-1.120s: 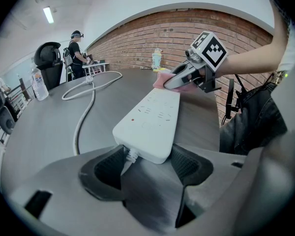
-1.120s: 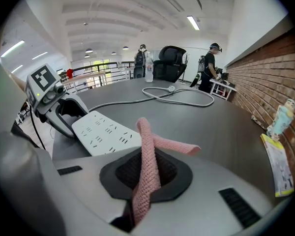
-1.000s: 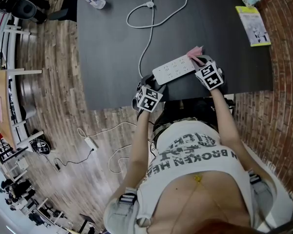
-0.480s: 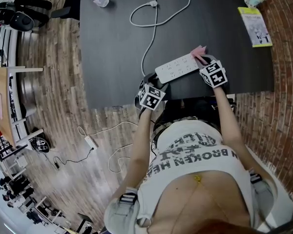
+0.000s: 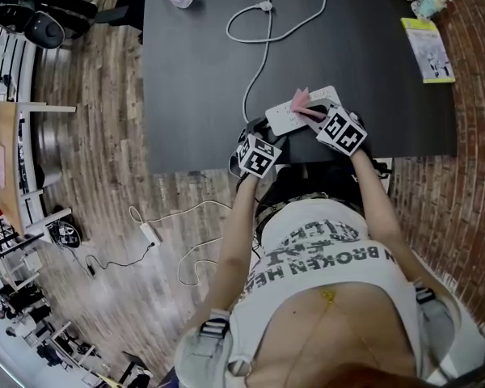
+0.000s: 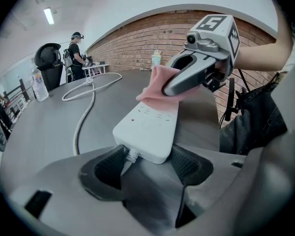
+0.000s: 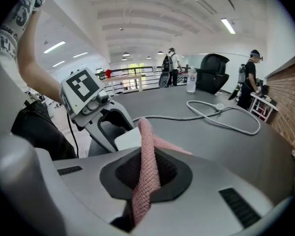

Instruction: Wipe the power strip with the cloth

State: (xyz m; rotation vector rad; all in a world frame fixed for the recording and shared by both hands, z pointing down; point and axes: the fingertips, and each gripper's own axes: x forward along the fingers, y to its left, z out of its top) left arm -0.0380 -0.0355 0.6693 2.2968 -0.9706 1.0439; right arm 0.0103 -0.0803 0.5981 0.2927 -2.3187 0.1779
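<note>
The left gripper clamps the cord end of the white power strip, one jaw pressed against each side. The right gripper is closed on a pink cloth, which rests on the strip's top face, at 1 o'clock from the left gripper in the head view. The strip lies near the 6 o'clock edge of the black tabletop. Its white cord loops away toward 12 o'clock.
</note>
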